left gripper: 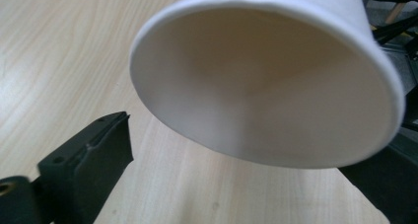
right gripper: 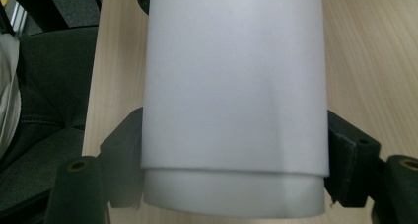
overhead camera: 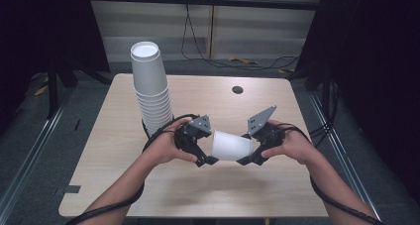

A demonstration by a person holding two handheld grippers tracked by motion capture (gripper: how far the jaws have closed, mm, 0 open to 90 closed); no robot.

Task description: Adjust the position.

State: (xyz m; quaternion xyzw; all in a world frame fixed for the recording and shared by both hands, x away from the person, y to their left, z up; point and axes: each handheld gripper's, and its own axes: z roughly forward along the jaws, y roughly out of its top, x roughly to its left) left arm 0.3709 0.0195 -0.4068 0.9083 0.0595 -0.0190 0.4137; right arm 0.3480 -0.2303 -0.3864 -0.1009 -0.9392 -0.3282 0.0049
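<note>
white paper cup (overhead camera: pixel 232 146) clamped sideways in right gripper (overhead camera: pixel 246 160); left gripper (overhead camera: pixel 207 160) jaws apart, letting go. next: probably onto the stack (overhead camera: pixel 151 86).

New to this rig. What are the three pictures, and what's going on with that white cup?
No robot arm here: a person holds a hand-held two-jaw tool in each hand at a wooden table.

The high view looks down from above the person's side of the table. The other two pictures come from small cameras riding on each tool, looking along its black jaws.

On the table stands a tall stack of white paper cups, upside down.

Between the hands is a single white cup, lying sideways above the table. The right tool clamps it near its base; in the right gripper view its jaws press on both sides of the cup. The left tool is at the cup's open mouth with its jaws open, not pressing on it.
</note>
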